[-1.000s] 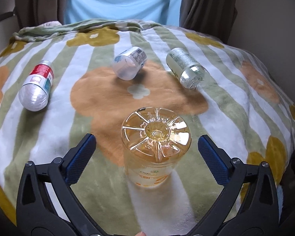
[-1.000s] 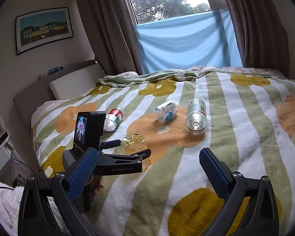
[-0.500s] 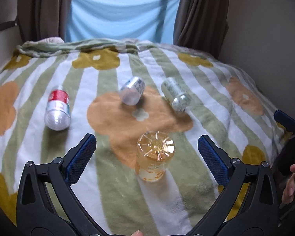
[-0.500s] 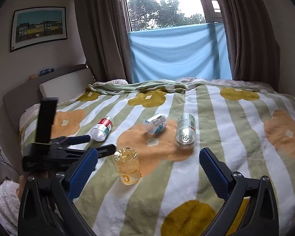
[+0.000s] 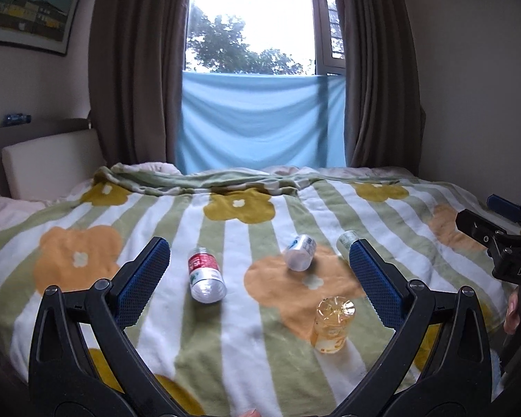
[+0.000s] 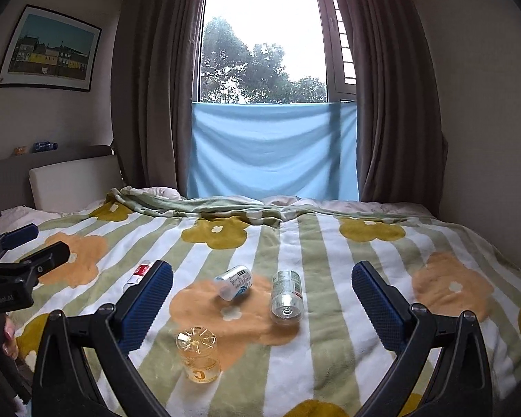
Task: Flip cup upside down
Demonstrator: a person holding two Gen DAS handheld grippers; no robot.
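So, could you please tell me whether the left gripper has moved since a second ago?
Yes. The left gripper has pulled back and up from the upside-down amber cup, which sits on the same orange flower but looks smaller.

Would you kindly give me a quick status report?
Both tools open, empty. Amber cup upside down on blanket. Three bottles lying beyond, nothing blocking.

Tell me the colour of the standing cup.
Transparent yellow-orange cup, clearest in the right wrist view.
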